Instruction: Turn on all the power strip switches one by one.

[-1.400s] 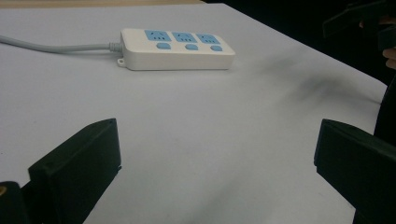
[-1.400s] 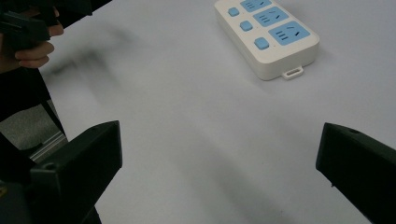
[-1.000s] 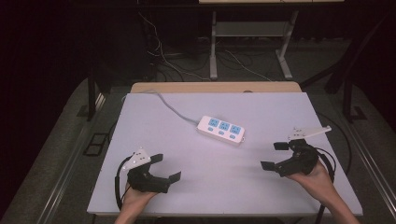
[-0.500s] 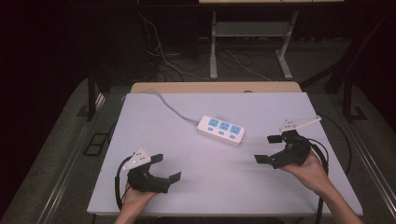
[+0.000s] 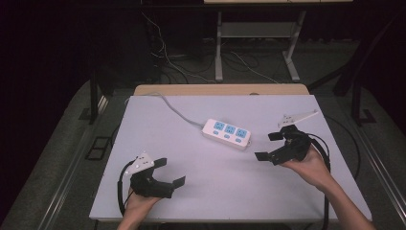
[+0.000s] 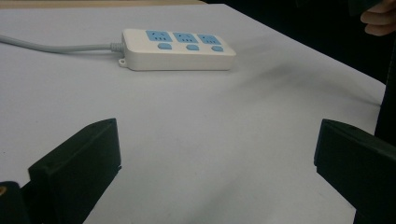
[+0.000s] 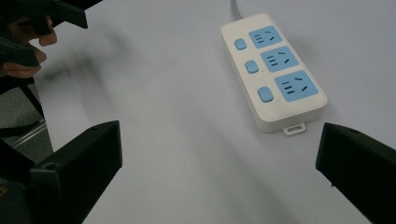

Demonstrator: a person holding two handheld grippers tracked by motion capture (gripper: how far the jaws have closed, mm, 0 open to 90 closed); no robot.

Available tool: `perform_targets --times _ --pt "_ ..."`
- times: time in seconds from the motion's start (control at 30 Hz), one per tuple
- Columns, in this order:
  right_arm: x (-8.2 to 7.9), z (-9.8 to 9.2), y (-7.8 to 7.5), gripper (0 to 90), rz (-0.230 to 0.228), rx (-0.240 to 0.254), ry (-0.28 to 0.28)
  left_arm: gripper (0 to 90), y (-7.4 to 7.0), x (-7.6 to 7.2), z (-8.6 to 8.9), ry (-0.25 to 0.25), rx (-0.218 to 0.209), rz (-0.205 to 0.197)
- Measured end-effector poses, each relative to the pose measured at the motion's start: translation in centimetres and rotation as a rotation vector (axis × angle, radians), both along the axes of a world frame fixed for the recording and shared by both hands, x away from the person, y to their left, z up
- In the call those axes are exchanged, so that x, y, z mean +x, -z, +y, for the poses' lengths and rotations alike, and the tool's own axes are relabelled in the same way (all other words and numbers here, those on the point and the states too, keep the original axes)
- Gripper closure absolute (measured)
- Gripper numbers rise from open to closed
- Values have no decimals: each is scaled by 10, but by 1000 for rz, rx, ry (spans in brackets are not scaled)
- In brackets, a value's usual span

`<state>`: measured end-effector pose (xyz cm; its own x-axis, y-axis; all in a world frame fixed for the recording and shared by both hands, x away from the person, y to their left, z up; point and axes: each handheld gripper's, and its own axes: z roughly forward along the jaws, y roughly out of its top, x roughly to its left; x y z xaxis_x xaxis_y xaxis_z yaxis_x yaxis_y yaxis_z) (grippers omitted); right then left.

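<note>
A white power strip [image 5: 226, 134] with three blue sockets and blue switches lies near the middle of the white table [image 5: 191, 143], its grey cord [image 5: 174, 110] running to the far left. The strip [image 6: 177, 49] lies ahead in the left gripper view, and the power strip [image 7: 271, 70] lies close by in the right gripper view. My left gripper [image 5: 170, 172] rests near the front left edge, open and empty. Just right of the strip my right gripper [image 5: 267, 146] is raised, open, empty and pointing left at it.
A wooden strip [image 5: 220, 89] borders the table's far edge. Beyond it stand a metal desk frame [image 5: 253, 43] and loose cables [image 5: 163, 57] on the dark floor. The other hand [image 7: 23, 42] shows at the upper left of the right gripper view.
My right gripper has moved left and forward toward the power strip. The left gripper has stayed in place.
</note>
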<state>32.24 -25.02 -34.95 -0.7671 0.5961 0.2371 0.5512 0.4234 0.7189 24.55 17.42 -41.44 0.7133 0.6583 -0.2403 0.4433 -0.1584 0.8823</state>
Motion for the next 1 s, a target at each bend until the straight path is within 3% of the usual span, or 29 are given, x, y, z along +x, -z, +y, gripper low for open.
perform_targets --times 0.53,0.73,1.0 --pt "30 19 -2 5 9 -26 -3 0 0 0 1 -2 -2 -1" --pt "37 25 -3 5 10 -14 1 0 0 0 0 -1 1 -2" --pt "48 39 -4 5 20 -40 -1 0 0 0 0 -1 2 -2"
